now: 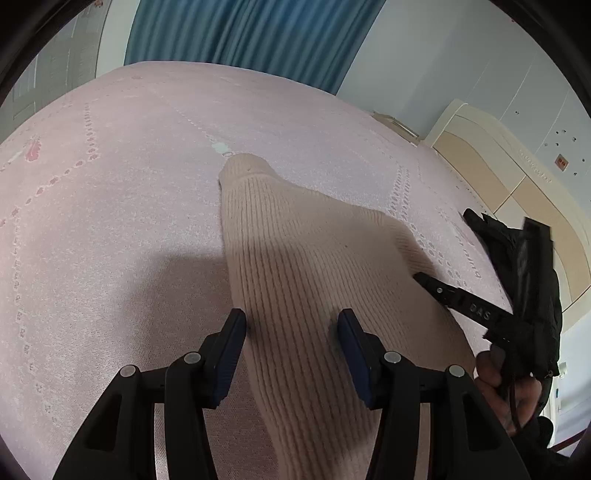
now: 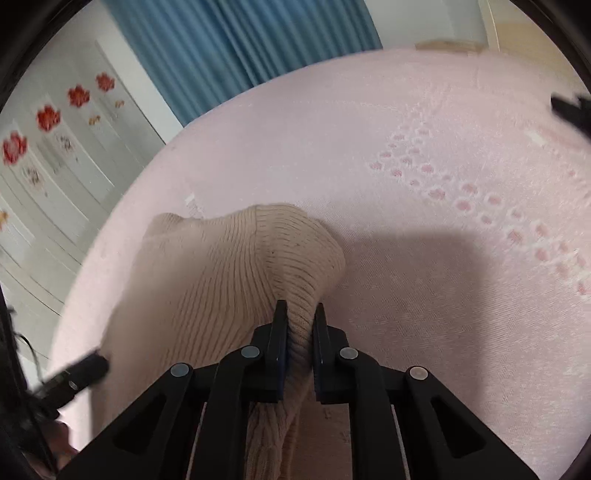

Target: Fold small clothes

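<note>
My right gripper (image 2: 300,314) is clamped on a bunched ridge of the beige ribbed knit garment (image 2: 221,280), the fabric pinched between both pads and rising toward me. Only the right wrist view shows this pinch; from the left wrist view that gripper appears merely as a dark finger (image 1: 458,299) lying against the garment's right edge, with the hand (image 1: 506,387) that carries it behind.

My left gripper (image 1: 291,325) stands with its jaws apart, the garment (image 1: 295,258) running between the blue pads without being pressed. The garment lies on the pink bedspread (image 1: 110,184), its narrow end pointing away toward the blue curtain (image 1: 251,33). The right wrist view shows red flower decorations (image 2: 48,118) on a wall left of the curtain.
</note>
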Available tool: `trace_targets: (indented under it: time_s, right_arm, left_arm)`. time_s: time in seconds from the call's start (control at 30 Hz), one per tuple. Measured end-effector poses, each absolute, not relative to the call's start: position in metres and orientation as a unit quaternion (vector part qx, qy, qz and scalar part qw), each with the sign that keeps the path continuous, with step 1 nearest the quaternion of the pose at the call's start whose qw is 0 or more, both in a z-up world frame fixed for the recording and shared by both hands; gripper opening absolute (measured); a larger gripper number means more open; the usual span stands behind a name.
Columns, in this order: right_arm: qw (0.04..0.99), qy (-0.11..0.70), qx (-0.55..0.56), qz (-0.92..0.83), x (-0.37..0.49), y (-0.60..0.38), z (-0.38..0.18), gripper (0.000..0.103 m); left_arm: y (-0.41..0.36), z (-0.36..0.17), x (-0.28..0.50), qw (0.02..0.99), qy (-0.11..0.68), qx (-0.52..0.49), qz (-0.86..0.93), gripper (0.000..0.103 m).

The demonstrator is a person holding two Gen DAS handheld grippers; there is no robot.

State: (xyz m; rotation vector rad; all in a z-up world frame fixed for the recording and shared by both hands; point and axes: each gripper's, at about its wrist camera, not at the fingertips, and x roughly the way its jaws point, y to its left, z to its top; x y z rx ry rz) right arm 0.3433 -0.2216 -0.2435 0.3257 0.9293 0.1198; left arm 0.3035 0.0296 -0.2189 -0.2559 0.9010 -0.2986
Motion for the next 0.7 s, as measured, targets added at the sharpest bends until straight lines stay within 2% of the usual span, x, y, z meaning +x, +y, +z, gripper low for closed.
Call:
trace_targets:
  time_s: [0.07, 0.23, 0.47, 0.7]
  right_arm:
    - [0.884, 0.445, 0.133, 0.046, 0.337, -0.219, -0.234, 0.025]
    - [0.888, 0.434, 0.139, 0.066, 0.311, -0.225, -0.212, 0.037]
    - [0.876, 0.439, 0.16, 0.118, 0.267, -0.222, -0.208, 0.039]
    - [0.864, 0.451, 0.183, 0.13, 0.258, -0.211, -0.22, 0.039]
  left_arm:
    - [0.029, -0.219, 0.303, 0.882, 0.434, -0.115, -0.139, 0.05]
    - [0.031, -0.215, 0.294, 0.882, 0.436, -0.108, -0.139, 0.05]
    - [0.038, -0.216, 0.251, 0.877, 0.447, -0.08, -0.159, 0.051]
    - [0.037, -0.235, 0.213, 0.863, 0.478, -0.048, -0.16, 0.049]
